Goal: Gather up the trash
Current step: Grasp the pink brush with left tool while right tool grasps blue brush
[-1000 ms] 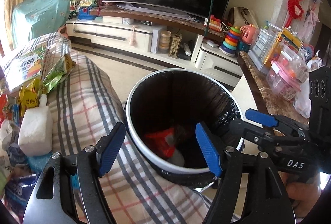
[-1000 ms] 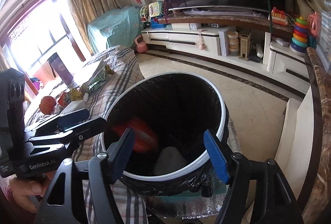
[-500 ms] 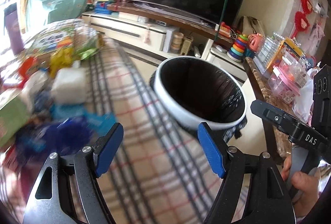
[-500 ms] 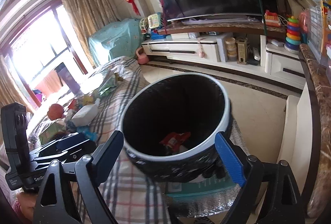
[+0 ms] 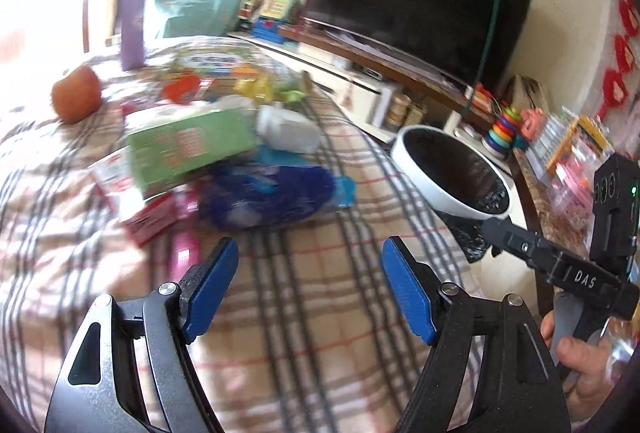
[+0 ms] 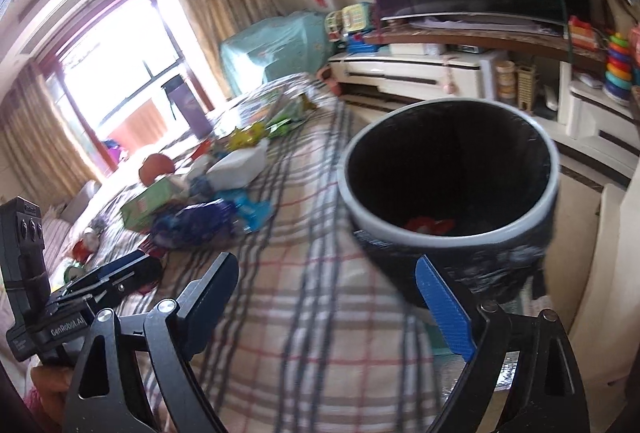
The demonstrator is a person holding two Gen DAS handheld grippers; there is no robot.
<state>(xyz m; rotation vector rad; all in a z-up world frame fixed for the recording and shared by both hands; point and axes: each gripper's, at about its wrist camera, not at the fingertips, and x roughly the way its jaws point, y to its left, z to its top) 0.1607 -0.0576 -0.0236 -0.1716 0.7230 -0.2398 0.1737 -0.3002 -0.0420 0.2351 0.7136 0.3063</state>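
A white-rimmed bin with a black liner stands beside the plaid-covered surface; it also shows in the left wrist view. A red wrapper lies inside it. A pile of trash lies on the plaid: a blue crinkled bag, a green box, a white block, red packets. My left gripper is open and empty above the plaid, short of the pile. My right gripper is open and empty next to the bin.
An orange fruit and a purple box sit at the far side of the plaid. A TV on a low cabinet stands behind. A marble counter with toys runs along the right.
Both grippers have swung left, away from the bin's mouth and over the plaid. The red wrapper that was falling a second ago now lies in the bin.
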